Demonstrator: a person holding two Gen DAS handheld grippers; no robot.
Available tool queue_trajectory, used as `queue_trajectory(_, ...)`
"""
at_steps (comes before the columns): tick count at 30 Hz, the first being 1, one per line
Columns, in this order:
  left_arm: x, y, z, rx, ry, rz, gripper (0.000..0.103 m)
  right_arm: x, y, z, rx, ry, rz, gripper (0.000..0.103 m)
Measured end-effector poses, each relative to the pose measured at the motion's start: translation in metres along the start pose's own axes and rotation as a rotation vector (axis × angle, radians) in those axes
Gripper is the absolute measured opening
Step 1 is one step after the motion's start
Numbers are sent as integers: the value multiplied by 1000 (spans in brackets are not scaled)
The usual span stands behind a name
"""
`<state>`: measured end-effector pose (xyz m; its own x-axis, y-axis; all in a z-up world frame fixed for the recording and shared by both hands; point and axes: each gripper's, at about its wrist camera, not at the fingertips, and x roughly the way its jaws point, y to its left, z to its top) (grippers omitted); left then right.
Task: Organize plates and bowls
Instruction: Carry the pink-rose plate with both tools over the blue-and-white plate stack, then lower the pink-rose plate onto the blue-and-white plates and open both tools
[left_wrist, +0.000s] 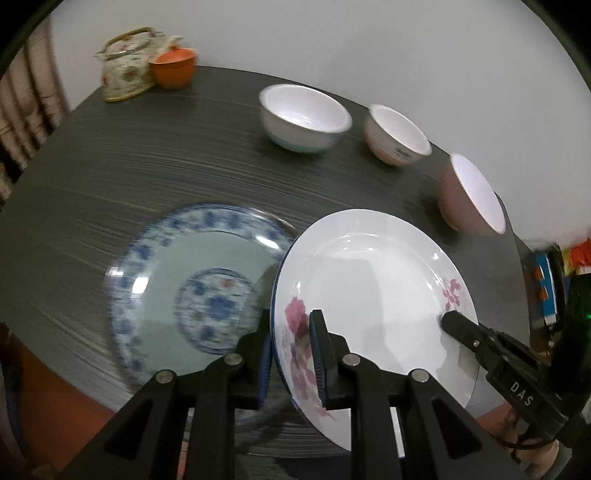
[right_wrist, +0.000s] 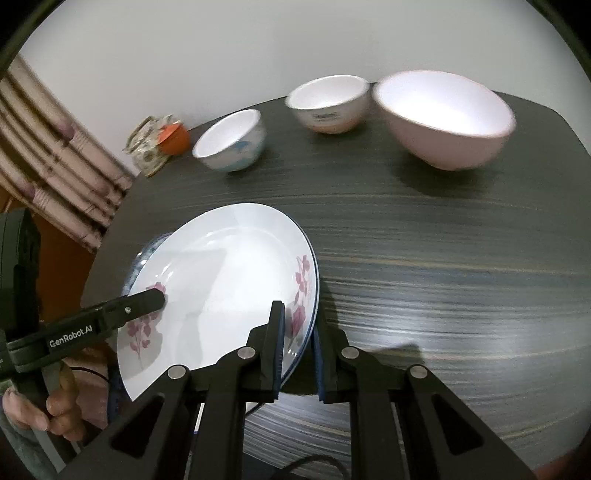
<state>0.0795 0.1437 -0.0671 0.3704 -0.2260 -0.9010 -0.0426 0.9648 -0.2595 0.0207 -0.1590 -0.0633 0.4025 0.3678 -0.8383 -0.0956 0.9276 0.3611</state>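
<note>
A white plate with pink flowers (left_wrist: 373, 291) is held tilted above the dark table, partly over a blue-patterned plate (left_wrist: 184, 284) that lies flat. My left gripper (left_wrist: 291, 354) is shut on the white plate's left rim. My right gripper (right_wrist: 298, 350) is shut on its right rim; the plate (right_wrist: 221, 280) fills the left of that view and hides most of the blue plate (right_wrist: 146, 254). Three bowls stand at the back: a white-blue one (left_wrist: 304, 118), a small white one (left_wrist: 397, 134) and a pink one (left_wrist: 471, 194).
A floral teapot (left_wrist: 123, 66) and an orange cup (left_wrist: 173, 68) stand at the table's far left corner. A striped curtain (right_wrist: 55, 155) hangs at left. The dark table (right_wrist: 443, 277) stretches right of the plates. The right gripper's finger (left_wrist: 465, 328) shows in the left wrist view.
</note>
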Motion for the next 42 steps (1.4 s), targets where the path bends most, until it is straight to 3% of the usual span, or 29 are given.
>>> queue_trajectory(7,-21,58,0,-92,-28,42,19,24,51,16,-78,12,45,14)
queue_trajectory(15,-16,99,-7,-175,-14,63,19,61,92,22,-139,60,79,14)
queue_trajectory(29,21,110,-5,-239,18,70,19,90,116,15,-183,100,43,14)
queue_trajectory(42,29,104,1,-222,-14,91,19,104,115,10,-170,131,46,17)
